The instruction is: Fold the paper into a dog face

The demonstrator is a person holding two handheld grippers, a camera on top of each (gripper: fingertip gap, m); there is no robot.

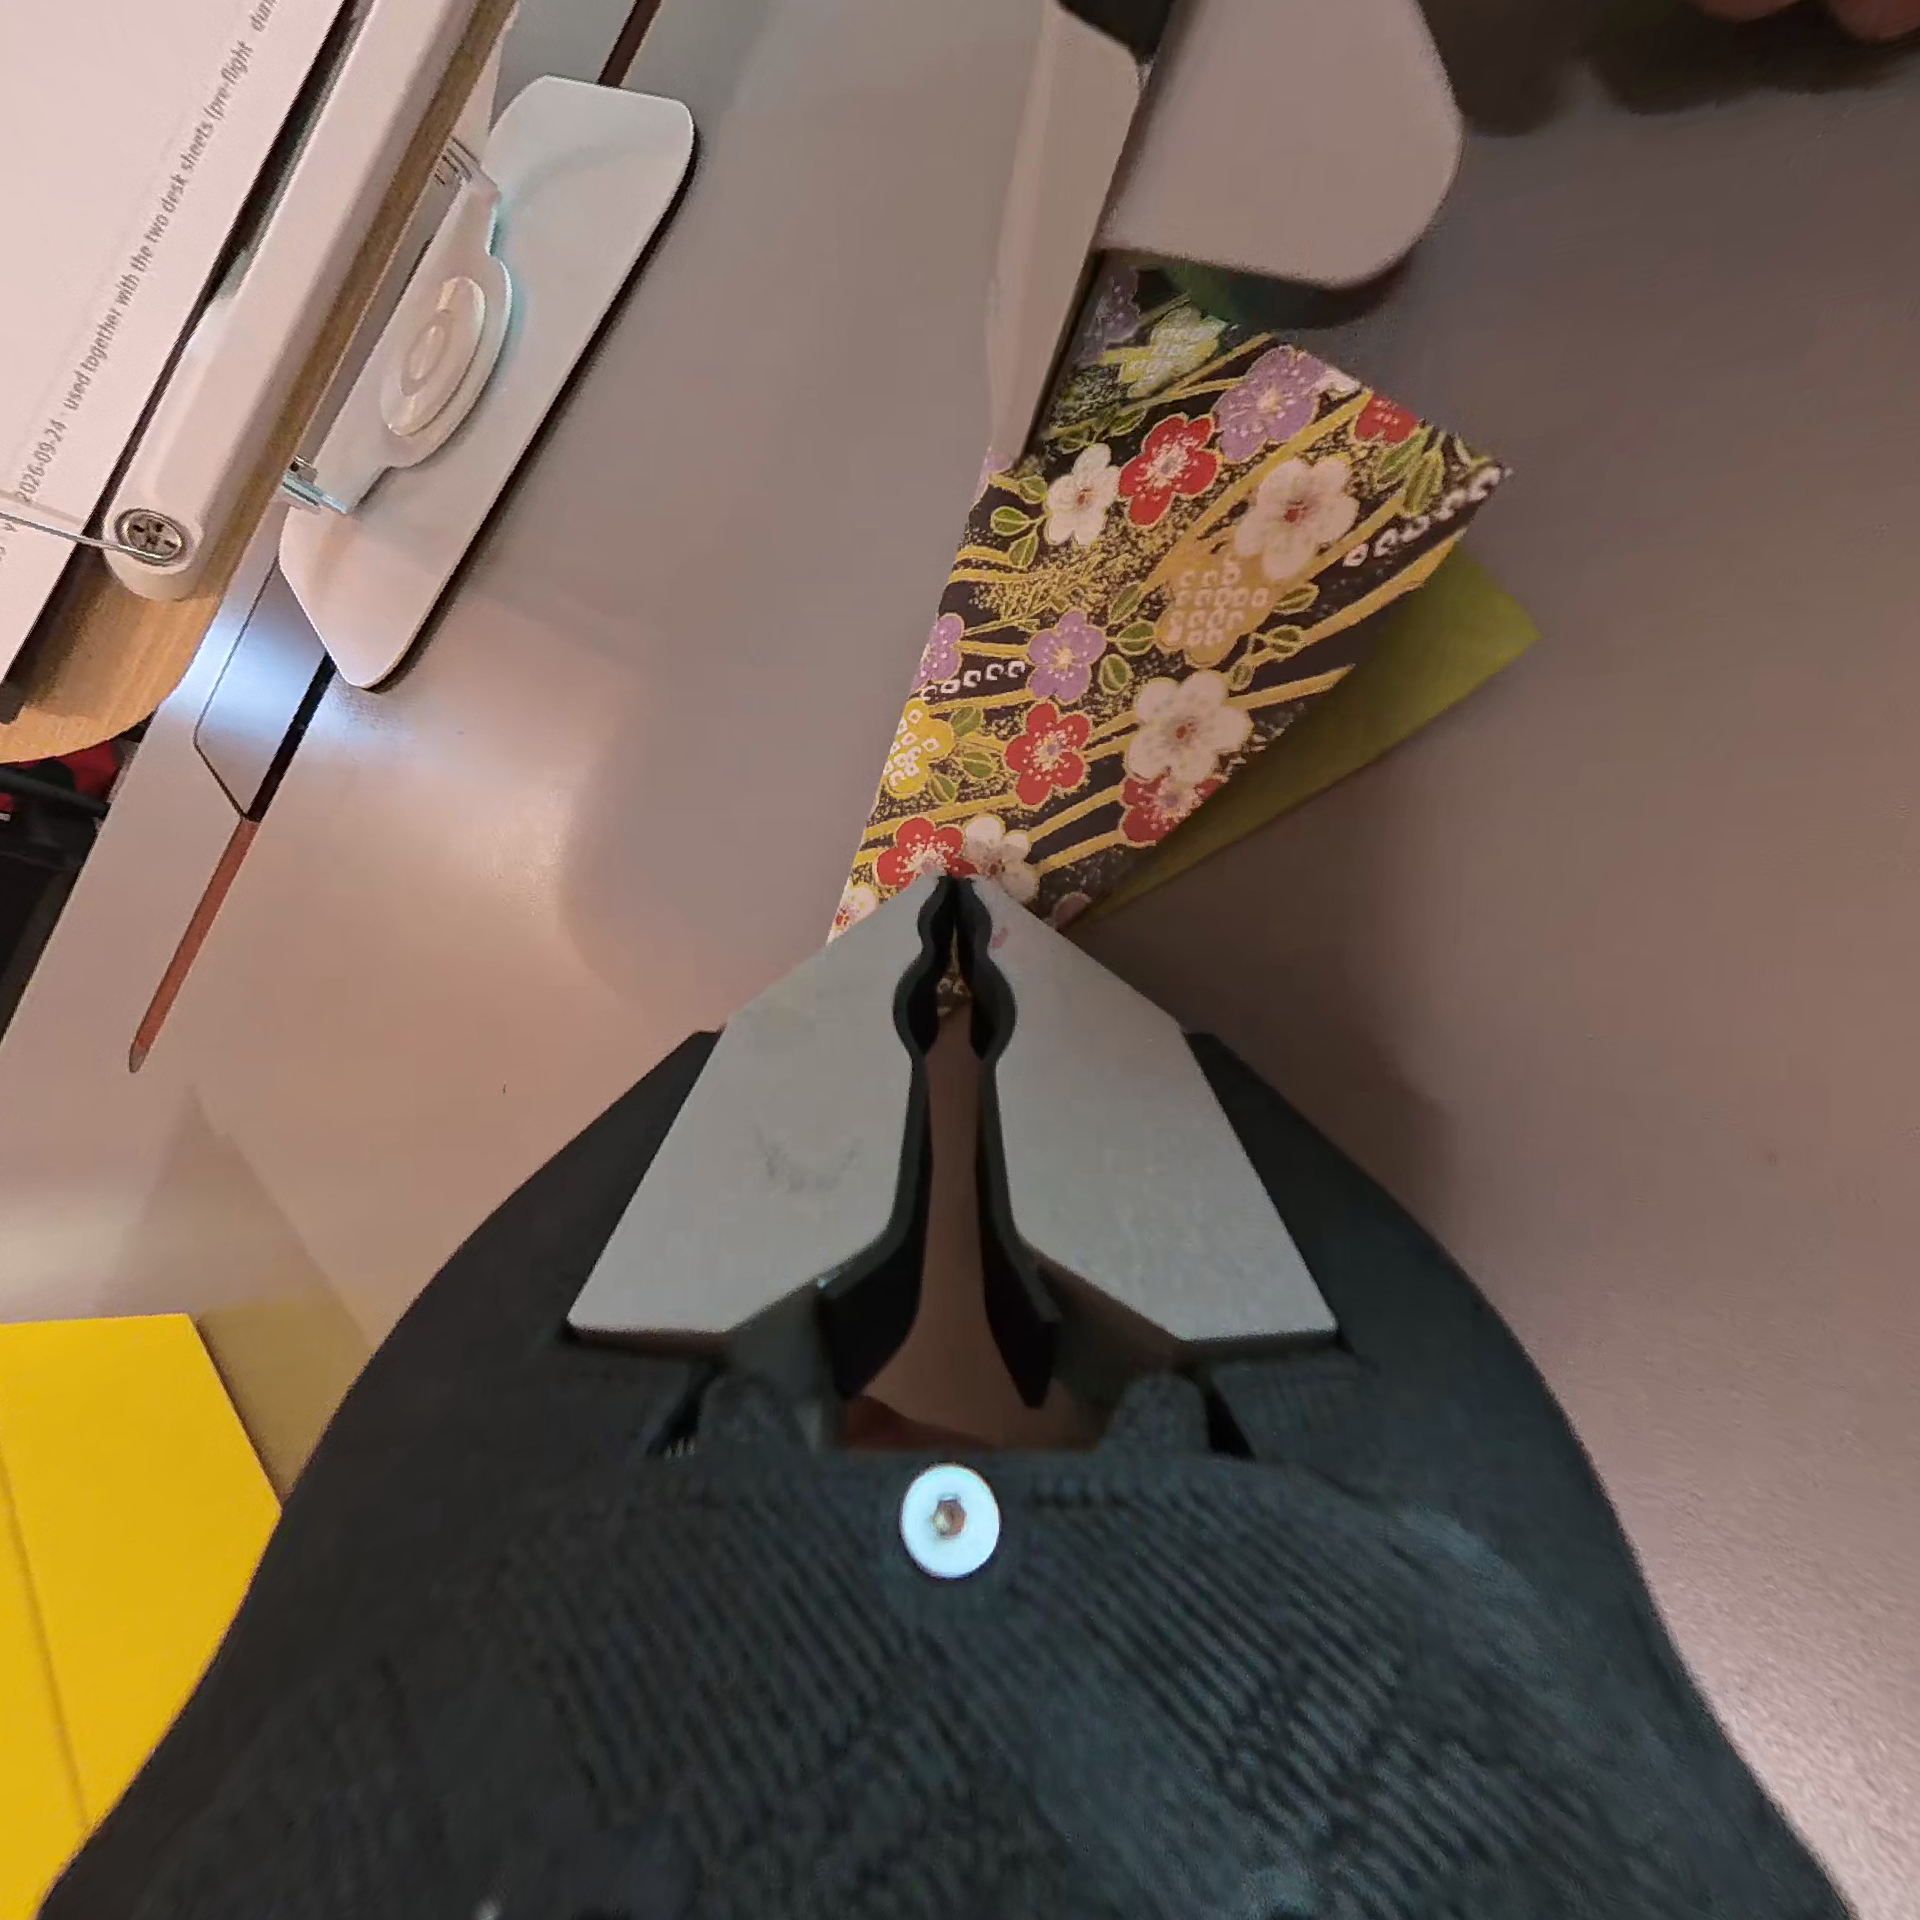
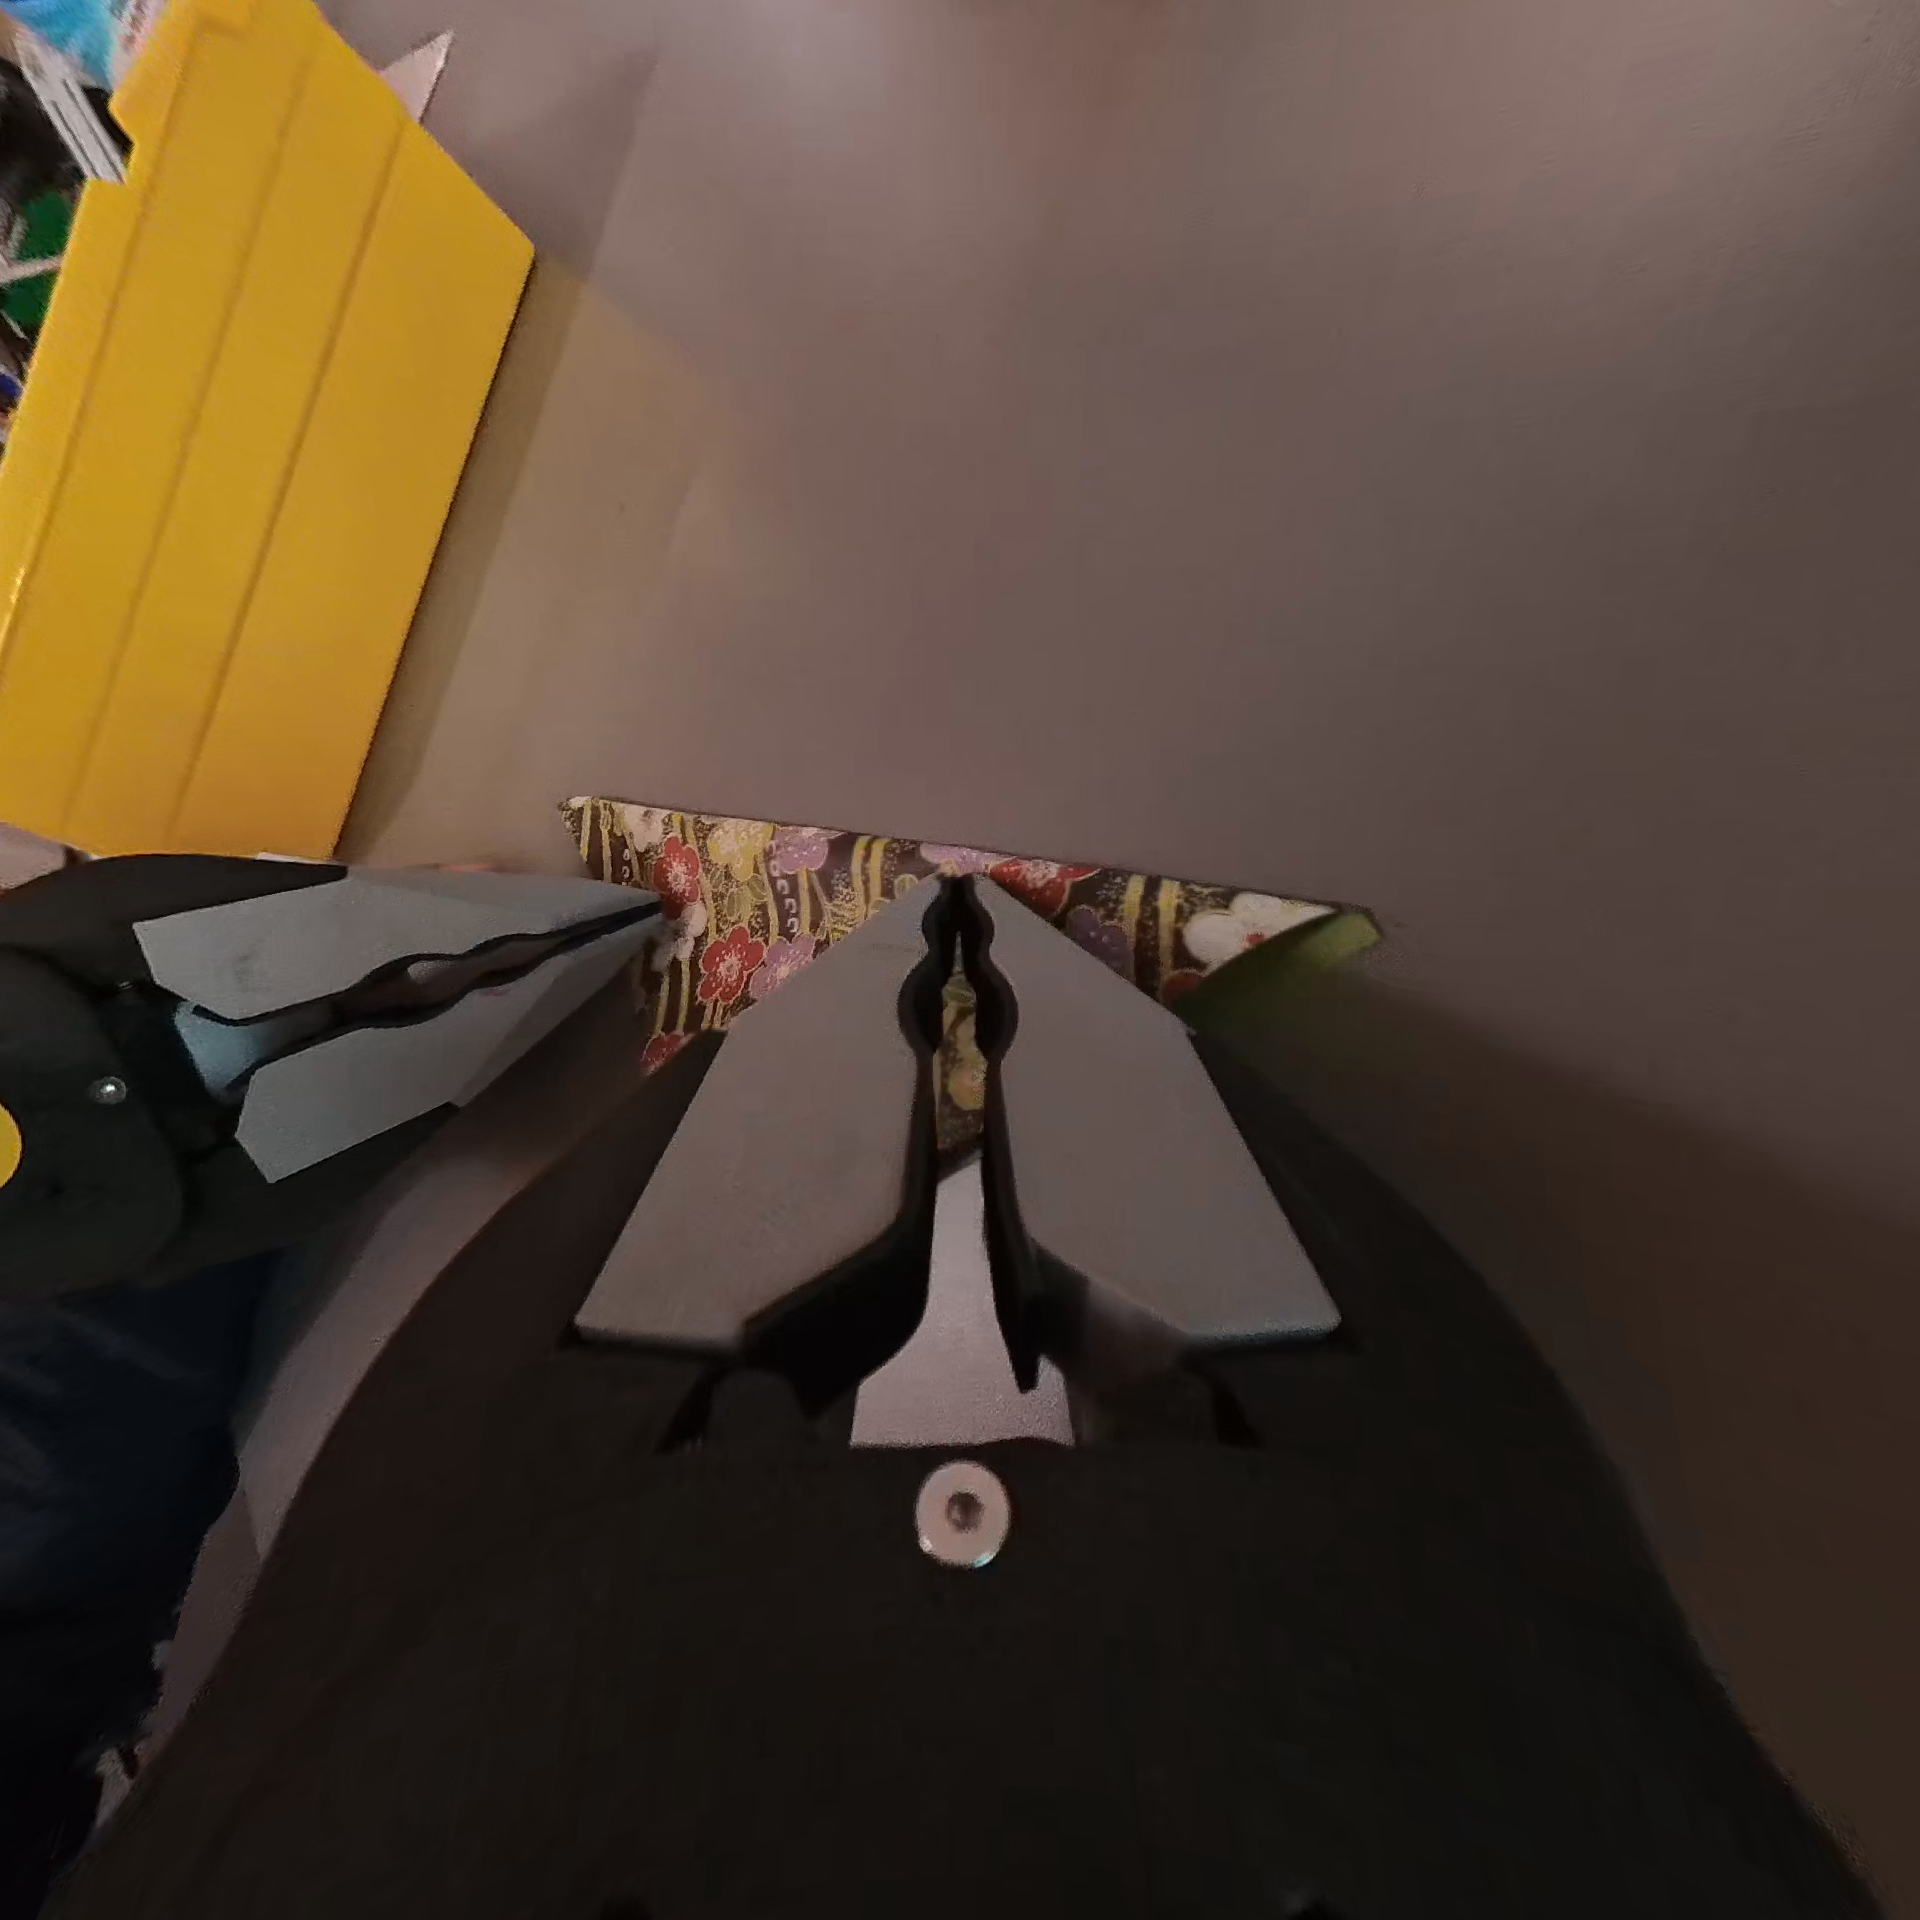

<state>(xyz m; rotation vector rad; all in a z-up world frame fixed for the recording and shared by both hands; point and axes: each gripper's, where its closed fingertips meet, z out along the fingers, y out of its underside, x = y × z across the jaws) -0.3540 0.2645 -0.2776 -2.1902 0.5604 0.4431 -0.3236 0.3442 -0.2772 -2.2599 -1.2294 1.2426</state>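
The floral paper (image 1: 1174, 623), folded with its green underside (image 1: 1382, 707) showing along one edge, lies flat on the grey table. My left gripper (image 1: 954, 883) is shut, its tips resting on the paper's near corner. One of the right gripper's fingers (image 1: 1288, 156) covers the paper's far end. In the right wrist view the paper (image 2: 769, 914) is a folded strip with a green flap (image 2: 1299, 945) at the right. My right gripper (image 2: 954, 883) is shut, tips down on the paper near its far folded edge. The left gripper (image 2: 657, 909) touches the paper's left part.
A yellow bin (image 2: 239, 436) stands to the left of the paper and shows in the left wrist view's lower left corner (image 1: 104, 1507). A white device with a round button (image 1: 447, 353) and a printed sheet (image 1: 104, 208) lie beyond. The grey table (image 2: 1247, 468) stretches past the paper. Some 9 centimeters of space lies between my two pairs of fingers.
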